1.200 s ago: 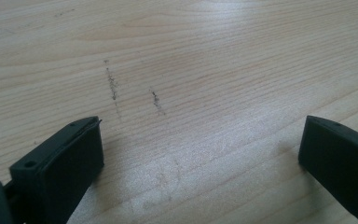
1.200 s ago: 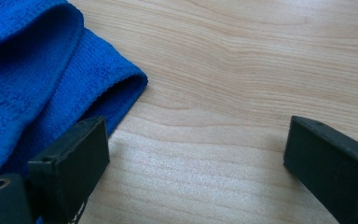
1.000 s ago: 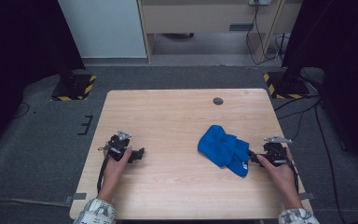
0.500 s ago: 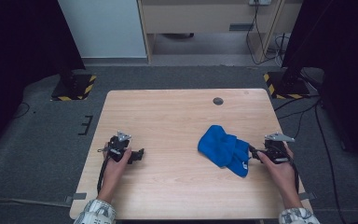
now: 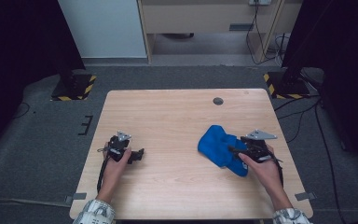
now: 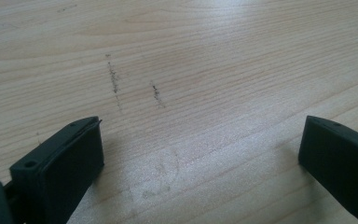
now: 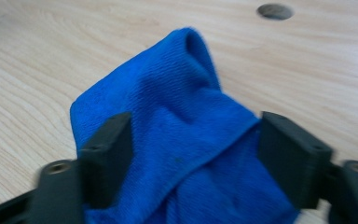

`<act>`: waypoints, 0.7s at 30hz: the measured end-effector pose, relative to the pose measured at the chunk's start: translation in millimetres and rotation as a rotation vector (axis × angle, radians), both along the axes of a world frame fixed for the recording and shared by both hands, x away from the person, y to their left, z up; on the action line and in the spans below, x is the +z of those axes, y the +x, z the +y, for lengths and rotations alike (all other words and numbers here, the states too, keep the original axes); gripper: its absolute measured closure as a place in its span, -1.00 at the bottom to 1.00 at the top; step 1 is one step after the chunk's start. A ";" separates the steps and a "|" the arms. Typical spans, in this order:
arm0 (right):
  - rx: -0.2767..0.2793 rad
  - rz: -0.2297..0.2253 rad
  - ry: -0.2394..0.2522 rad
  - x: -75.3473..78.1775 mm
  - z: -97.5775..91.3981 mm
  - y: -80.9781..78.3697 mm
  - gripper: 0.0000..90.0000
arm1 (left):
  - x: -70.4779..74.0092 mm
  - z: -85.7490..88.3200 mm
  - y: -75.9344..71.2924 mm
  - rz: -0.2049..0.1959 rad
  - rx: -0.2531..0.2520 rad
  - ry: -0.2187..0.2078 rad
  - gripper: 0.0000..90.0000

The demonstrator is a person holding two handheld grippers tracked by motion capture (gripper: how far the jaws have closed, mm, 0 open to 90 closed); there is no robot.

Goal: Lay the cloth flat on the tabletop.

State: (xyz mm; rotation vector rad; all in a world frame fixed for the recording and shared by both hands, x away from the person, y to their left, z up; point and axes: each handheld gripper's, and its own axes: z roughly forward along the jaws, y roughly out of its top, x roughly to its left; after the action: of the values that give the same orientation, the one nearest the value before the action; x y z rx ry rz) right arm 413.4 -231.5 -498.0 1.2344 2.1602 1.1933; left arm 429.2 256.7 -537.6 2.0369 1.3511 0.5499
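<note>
A crumpled blue cloth [image 5: 216, 143] lies on the right half of the wooden table [image 5: 168, 116]. My right gripper [image 5: 234, 152] reaches into its near right edge. In the right gripper view the cloth [image 7: 177, 84] is bunched between both pads of the right gripper [image 7: 196, 140] and touches each. These jaws have just eased open a little with the cloth still between them. My left gripper [image 5: 139, 154] rests low on the left side of the table, well apart from the cloth. In its own view the left gripper [image 6: 200, 154] stands wide open over bare wood.
A small round hole [image 5: 218, 101] sits in the tabletop behind the cloth, also seen as a hole [image 7: 274, 10] in the right gripper view. Faint dark scuffs [image 6: 114, 79] mark the wood ahead of the left gripper. Dark stands and cables ring the table on the floor.
My right gripper has moved left and slightly up onto the cloth's right edge, and the cloth now sits between its jaws. The left gripper has stayed put.
</note>
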 end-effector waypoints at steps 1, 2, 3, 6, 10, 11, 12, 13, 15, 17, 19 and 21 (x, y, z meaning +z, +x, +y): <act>0.012 0.014 -0.021 -5.7 4.1 3.7 -0.56 | 0.0 0.0 0.0 0.000 0.000 0.000 -1.00; 0.012 0.014 -0.021 -5.7 4.1 3.7 -0.56 | 0.0 0.0 -0.1 0.000 0.000 0.001 -1.00; 0.022 0.040 -0.037 -11.0 7.4 6.0 -0.60 | 0.0 0.0 -0.1 0.000 0.000 0.001 -1.00; 0.033 0.062 -0.060 -16.3 10.5 6.9 -0.61 | 0.0 0.0 -0.1 0.000 0.000 0.001 -1.00; 0.046 0.087 -0.079 -23.3 13.3 8.3 -0.61 | 0.0 0.0 -0.1 0.000 0.000 0.000 -1.00; 0.049 0.093 -0.084 -24.3 13.3 8.7 -0.60 | 0.0 0.0 0.0 0.000 0.000 0.001 -1.00; 0.051 0.096 -0.086 -25.2 13.1 9.1 -0.58 | 0.0 0.0 0.0 0.000 0.000 0.001 -1.00; 0.049 0.098 -0.085 -26.5 13.4 9.3 -0.55 | 0.0 0.0 0.0 0.000 0.000 0.001 -1.00; 0.049 0.106 -0.090 -29.6 13.8 9.8 -0.49 | 0.0 0.0 0.0 0.000 0.000 0.000 -1.00; 0.052 0.110 -0.100 -32.7 14.5 9.9 -0.42 | 0.0 -0.1 -0.1 0.000 -0.001 0.001 -1.00; 0.052 0.109 -0.098 -32.9 14.8 9.9 -0.37 | 0.1 -0.1 -0.1 0.000 -0.002 0.001 -1.00; 0.063 0.110 -0.102 -32.2 14.5 9.5 -0.17 | 0.1 -0.1 -0.1 0.000 -0.002 0.001 -1.00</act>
State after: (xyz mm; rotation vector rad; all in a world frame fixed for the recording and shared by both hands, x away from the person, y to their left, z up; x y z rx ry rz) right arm 422.9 -217.0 -530.2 1.2234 2.3241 1.0477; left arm 429.1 256.7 -537.5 2.0393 1.3486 0.5493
